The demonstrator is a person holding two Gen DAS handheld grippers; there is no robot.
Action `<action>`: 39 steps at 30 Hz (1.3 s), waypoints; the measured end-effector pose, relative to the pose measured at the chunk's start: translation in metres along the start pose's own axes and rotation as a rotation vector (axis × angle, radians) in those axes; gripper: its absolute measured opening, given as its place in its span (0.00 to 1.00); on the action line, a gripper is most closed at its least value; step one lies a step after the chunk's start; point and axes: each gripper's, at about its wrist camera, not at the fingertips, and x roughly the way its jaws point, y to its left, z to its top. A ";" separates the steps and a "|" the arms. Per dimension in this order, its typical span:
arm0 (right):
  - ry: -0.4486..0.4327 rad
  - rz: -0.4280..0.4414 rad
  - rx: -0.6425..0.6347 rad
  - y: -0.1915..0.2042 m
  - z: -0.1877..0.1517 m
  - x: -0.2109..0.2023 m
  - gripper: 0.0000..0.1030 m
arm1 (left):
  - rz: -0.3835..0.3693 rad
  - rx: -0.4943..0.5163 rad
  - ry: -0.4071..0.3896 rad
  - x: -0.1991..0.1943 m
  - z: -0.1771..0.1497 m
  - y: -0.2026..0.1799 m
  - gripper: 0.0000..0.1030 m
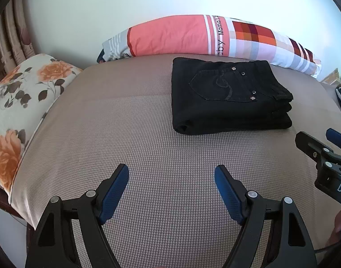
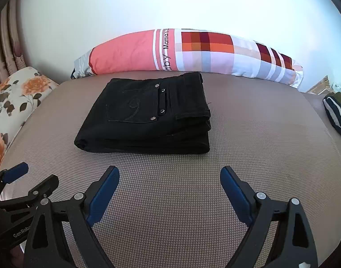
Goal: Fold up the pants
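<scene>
Black pants point(image 1: 230, 96) lie folded into a thick rectangular stack on the beige bed cover, back pocket with silver rivets facing up. They also show in the right wrist view point(image 2: 148, 116), ahead and left of centre. My left gripper point(image 1: 171, 169) is open and empty, hovering over the cover well in front and left of the pants. My right gripper point(image 2: 169, 172) is open and empty, just in front of the stack. The right gripper shows at the right edge of the left wrist view point(image 1: 320, 143); the left gripper shows at the lower left of the right wrist view point(image 2: 25, 178).
A long pink and checked pillow point(image 1: 203, 35) lies along the wall behind the pants. A floral pillow point(image 1: 18, 93) sits at the bed's left edge. A dark striped garment point(image 2: 336, 116) lies at the right edge. The beige bed cover point(image 2: 259, 147) stretches around the stack.
</scene>
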 end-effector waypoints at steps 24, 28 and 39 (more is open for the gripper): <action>0.019 -0.008 -0.002 0.005 -0.001 0.002 0.89 | 0.041 0.009 -0.011 0.005 -0.003 -0.001 0.77; 0.019 -0.008 0.000 0.004 -0.002 0.002 0.89 | 0.036 0.006 -0.008 0.004 -0.003 -0.001 0.77; 0.030 -0.005 0.000 0.003 -0.004 0.005 0.89 | 0.033 0.011 0.002 0.006 -0.006 -0.001 0.77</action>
